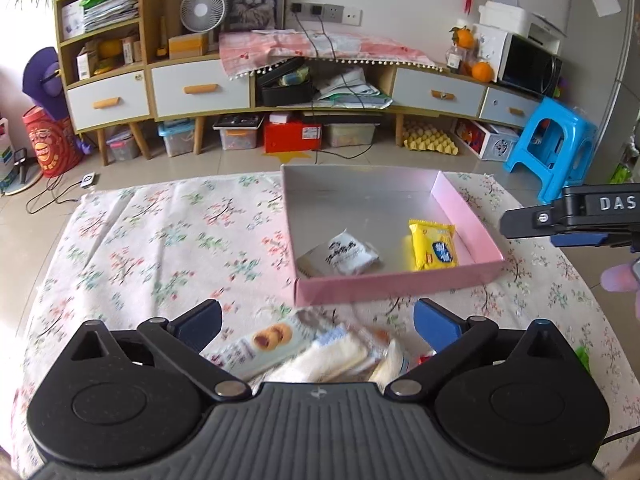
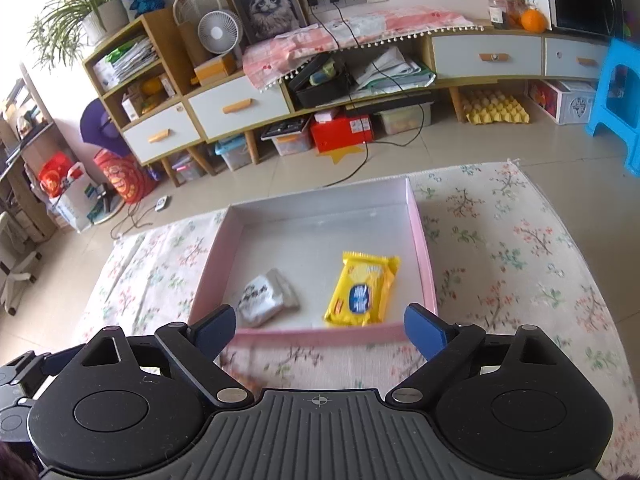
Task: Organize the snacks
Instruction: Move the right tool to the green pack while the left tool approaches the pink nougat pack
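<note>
Two packets lie near the pink box's (image 2: 424, 256) front wall: white packet (image 2: 266, 300) left, yellow packet (image 2: 362, 290) right. My left gripper (image 1: 318, 326) and right gripper (image 2: 318, 330) gape empty. Next I'd drop squarely onto one loose snack (image 1: 320, 354) at the cloth's (image 1: 160, 240) near edge

The right gripper (image 2: 320, 330) has its two blue fingers (image 2: 214, 330) spread wide with nothing between them, above a bench (image 2: 520, 248) covered in floral cloth. Just beyond the fingertips lies a shallow pink box (image 2: 422, 240). Inside it, near the left finger, sits a white snack packet (image 2: 266, 296); nearer the right finger lies a yellow snack packet (image 2: 362, 290), apart from the white one.
</note>
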Tool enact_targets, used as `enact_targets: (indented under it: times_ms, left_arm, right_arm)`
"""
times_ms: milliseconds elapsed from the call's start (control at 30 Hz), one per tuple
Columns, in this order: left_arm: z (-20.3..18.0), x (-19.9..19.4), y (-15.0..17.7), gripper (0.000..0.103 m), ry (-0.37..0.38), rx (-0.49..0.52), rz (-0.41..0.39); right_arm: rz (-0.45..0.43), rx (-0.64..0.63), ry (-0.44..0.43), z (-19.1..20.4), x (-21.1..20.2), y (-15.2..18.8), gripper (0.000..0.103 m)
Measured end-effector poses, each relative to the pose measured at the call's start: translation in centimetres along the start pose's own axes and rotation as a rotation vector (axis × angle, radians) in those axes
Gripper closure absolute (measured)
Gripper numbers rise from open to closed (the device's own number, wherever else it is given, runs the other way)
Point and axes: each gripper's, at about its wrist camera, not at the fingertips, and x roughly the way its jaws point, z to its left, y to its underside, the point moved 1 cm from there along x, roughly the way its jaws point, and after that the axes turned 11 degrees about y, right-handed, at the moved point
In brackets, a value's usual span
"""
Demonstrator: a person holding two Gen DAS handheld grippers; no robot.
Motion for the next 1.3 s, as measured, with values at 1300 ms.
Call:
enact_targets:
  times_ms: [1300]
  left_arm:
    - [-7.5, 2.3, 10.3, 0.021, 0.208, 0.112, 0.169]
  right_arm:
    - [0.448, 0.043, 0.096, -10.5, 1.0, 11.9, 0.009]
